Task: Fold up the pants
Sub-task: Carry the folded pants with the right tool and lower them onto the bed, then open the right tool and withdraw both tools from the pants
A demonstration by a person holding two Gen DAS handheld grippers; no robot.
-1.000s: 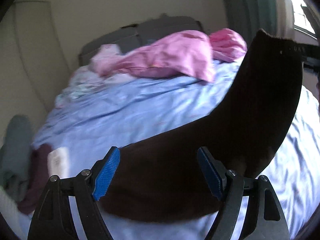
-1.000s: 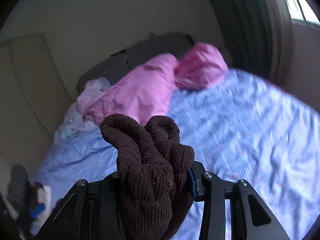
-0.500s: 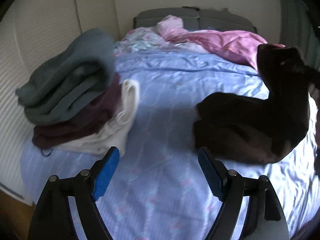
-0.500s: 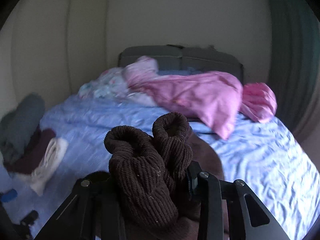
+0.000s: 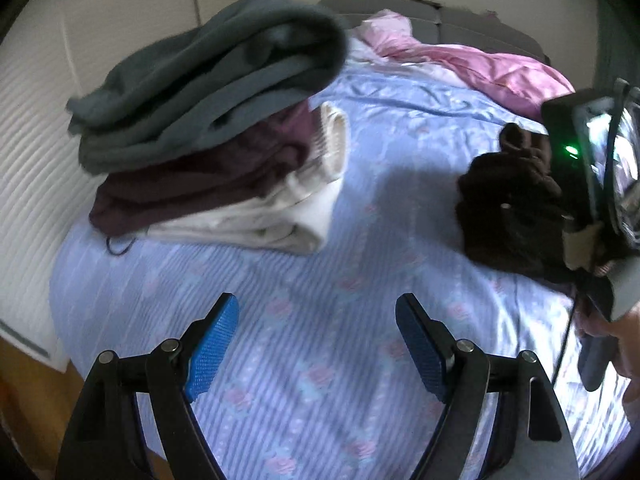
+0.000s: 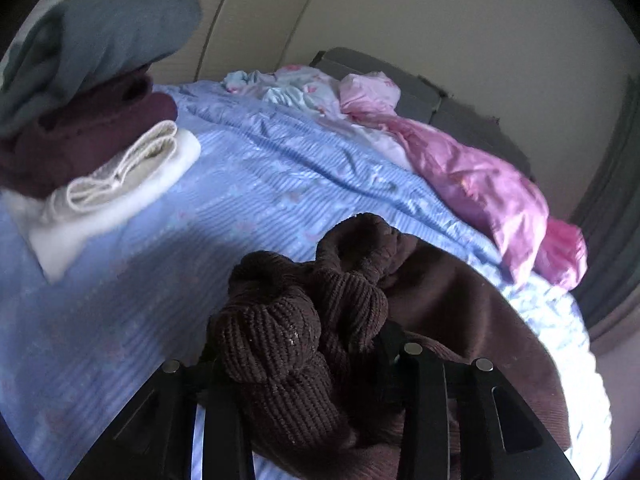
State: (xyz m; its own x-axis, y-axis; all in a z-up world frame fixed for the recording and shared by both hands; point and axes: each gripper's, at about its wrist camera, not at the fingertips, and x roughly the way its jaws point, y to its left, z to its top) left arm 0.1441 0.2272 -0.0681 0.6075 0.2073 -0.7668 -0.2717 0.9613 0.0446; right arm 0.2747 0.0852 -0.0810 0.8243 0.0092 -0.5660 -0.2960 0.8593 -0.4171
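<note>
Pants [image 5: 508,216] of dark brown corduroy show at the right edge of the left wrist view, bunched on the blue striped bedsheet [image 5: 320,320] with the right gripper's body pressed against them. The left gripper [image 5: 318,344] hangs over bare sheet with its blue-padded jaws spread wide and nothing between them, well apart from the pants. To its left sits a stack of folded clothes [image 5: 208,128], a grey-teal garment on top, maroon beneath, cream at the bottom. With only one tool on the cloth, the fold is likely to slump or twist as it is carried, since nothing supports the free end.

From the right wrist view, the pants [image 6: 304,336] sit wadded in thick ribbed rolls between the jaws of the right gripper [image 6: 308,364], which are closed on the bundle, while the rest of the fabric trails off to the right over the sheet [image 6: 280,184]. The stack [image 6: 88,128] lies at upper left, near but apart. The grip is on a lump rather than a clean edge, so layers could slip out unevenly, and a swing toward the pile could knock its overhanging top garment off. A pink duvet [image 6: 480,184] lies beyond.
</note>
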